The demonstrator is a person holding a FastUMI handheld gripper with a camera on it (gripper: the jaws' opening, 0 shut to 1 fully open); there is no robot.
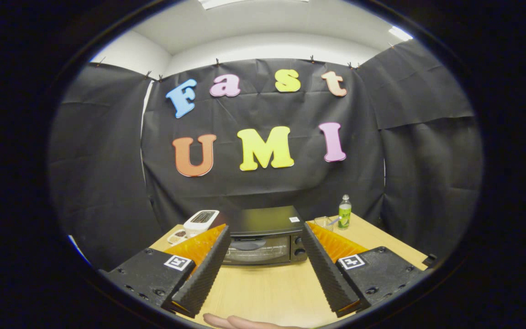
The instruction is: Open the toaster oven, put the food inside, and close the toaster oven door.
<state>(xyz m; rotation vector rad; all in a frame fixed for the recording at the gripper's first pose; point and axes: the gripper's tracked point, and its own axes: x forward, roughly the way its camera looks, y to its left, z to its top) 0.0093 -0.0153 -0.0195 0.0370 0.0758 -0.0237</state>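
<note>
The gripper [265, 237] has its fingers spread wide and grips nothing. Beyond the fingertips, framed between them, the black box-shaped toaster oven [263, 237] stands on the light wooden table [267, 288] with its glass door shut. A white kitchen scale [201, 220] sits beside one side of it; a clear plastic bottle with a green label [344, 212] stands near the other. A person's fingers [240, 322] rest on the near table edge.

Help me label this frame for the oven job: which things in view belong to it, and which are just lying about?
Job: toaster oven, door shut, beyond the open gripper; small dish of food left of it.

Lying about: white device, green bottle, clear glass, a hand on the table.
</note>
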